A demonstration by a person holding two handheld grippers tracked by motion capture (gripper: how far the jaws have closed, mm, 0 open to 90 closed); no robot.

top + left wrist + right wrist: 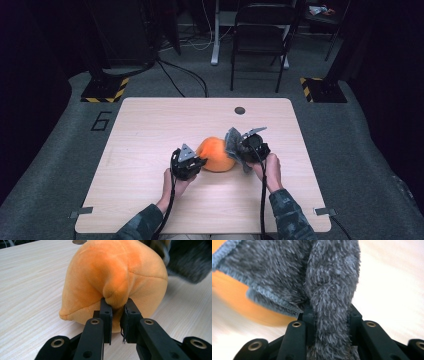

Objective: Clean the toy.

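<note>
Two grippers are on the job, both near the front half of the wooden table (150,130). Nearest the camera come the person's camouflage sleeves (290,215), then the hands. The left gripper (192,162) sits just left of the orange plush toy (216,154), and its own view shows its jaws pinched tight on a fold of the soft orange fabric (116,297) — the fold bulges up between the two black pads. The toy rests on the tabletop, roughly in the middle, its rounded body bunched where the jaws bite. On the other side, the right gripper (247,150) is clamped on a grey fuzzy cloth (234,142); in the right gripper view a thick roll of grey pile (332,315) runs down between the jaws and a stitched edge hangs to the left, with the orange toy blurred behind it. From above, the cloth stands up against the right flank of the toy — touching it. Farther back, a small dark round grommet (240,110) is set in the table's far edge, and beyond it a black folding chair (260,35) stands on the grey floor.
</note>
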